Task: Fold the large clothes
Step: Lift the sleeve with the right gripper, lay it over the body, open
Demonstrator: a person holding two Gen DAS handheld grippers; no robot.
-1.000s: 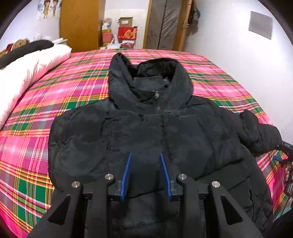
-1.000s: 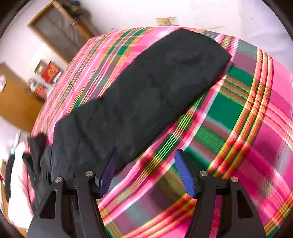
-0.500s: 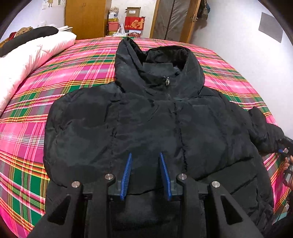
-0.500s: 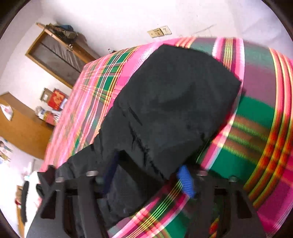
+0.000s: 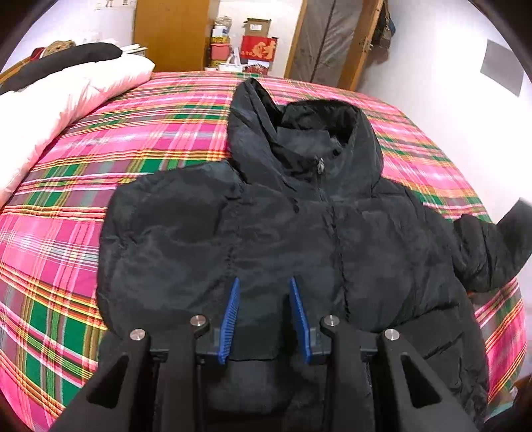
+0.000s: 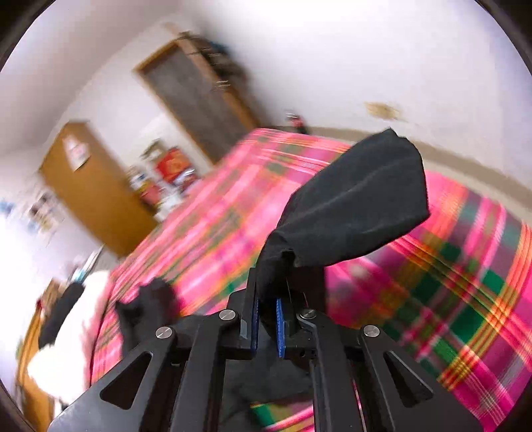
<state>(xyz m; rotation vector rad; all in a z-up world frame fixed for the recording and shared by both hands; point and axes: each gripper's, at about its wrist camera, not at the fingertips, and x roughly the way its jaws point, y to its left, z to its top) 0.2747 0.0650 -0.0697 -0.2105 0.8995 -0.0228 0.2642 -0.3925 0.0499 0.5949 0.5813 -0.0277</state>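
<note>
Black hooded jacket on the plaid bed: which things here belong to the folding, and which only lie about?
Folding:
black hooded jacket
its sleeve, pinched in the right claw
left claw, over the jacket

Lying about:
white duvet
red box
cardboard box

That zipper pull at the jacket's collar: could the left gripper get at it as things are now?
Probably yes. The zipper pull lies exposed on the jacket, nothing covers it, and the left gripper hovers open lower down over the jacket's front.

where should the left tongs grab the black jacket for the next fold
Probably the outer edge of the folded-in shoulder on the black jacket, coming from the bare plaid bedspread side. That edge lies flat and exposed, and the right tongs already pinch the opposite sleeve.
</note>
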